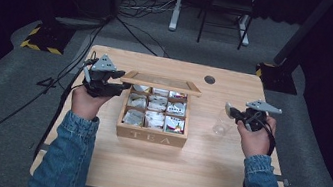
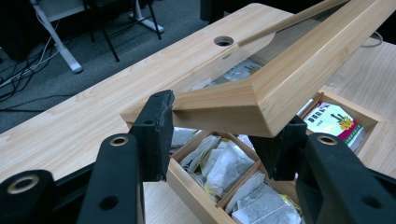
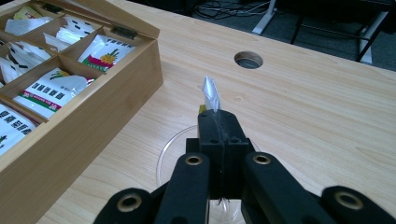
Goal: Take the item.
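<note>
pale wood everywhere here: the desk (image 1: 152,172), the tea box (image 1: 150,135) and its lid (image 1: 161,82). going left to right, the left tongs (image 1: 122,85) are clamped on the lid's near left corner, one pad (image 2: 159,133) on each side of the frame, holding it propped open over the box. the lid looks stiff, with a clear pane set in a wooden frame, so i'd guess it's light but would swing on its hinge if the grip slips. the frame corner seems the right place to hold it, not the pane.

under it the box sits mid-desk, nine compartments full of tea bags (image 1: 156,104). those are soft, thin and crinkly, easy to crush, and best pinched by an edge.

further right, a clear glass (image 1: 221,128) stands on the desk just beside the box, well clear of it. the right tongs (image 1: 229,109) hover above it, pressed together on a small packet (image 3: 211,94) whose shiny tip pokes out past the pads. the glass is hard to see, likely slippery and tippy, so i'd lower the packet in gently.

nothing much is in the way: there's a cable hole (image 1: 209,79) at the back, and floor cables (image 1: 134,27) beyond the desk.
</note>
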A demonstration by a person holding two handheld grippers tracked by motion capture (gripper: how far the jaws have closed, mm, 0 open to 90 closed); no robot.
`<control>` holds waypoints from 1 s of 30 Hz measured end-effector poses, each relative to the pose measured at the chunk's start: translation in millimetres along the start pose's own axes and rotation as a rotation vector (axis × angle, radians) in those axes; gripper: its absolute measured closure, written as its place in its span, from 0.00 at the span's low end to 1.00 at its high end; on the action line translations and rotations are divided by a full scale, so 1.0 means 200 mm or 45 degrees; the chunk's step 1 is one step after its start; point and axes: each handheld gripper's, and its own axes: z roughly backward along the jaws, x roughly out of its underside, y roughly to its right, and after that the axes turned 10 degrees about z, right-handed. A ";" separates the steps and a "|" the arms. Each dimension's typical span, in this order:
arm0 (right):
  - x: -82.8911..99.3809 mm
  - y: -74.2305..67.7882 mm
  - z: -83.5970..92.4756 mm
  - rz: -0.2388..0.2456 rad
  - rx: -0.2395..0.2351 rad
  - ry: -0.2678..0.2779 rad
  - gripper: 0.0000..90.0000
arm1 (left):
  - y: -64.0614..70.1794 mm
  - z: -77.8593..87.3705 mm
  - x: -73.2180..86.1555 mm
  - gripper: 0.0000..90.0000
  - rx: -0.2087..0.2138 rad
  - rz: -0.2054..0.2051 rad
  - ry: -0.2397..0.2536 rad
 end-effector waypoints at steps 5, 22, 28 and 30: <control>0.02 -0.01 -0.01 0.010 -0.002 0.008 0.85 | 0.00 0.00 0.00 0.57 -0.002 -0.002 -0.002; 0.11 0.08 0.07 -0.022 0.078 -0.018 0.63 | 0.00 0.00 0.00 0.57 -0.002 -0.004 -0.007; 0.17 0.13 0.10 -0.043 0.085 -0.047 0.59 | 0.00 0.00 0.00 0.57 -0.002 -0.004 -0.011; 0.19 0.14 0.10 -0.052 0.080 -0.060 0.58 | 0.00 0.00 0.00 0.57 -0.004 -0.010 -0.016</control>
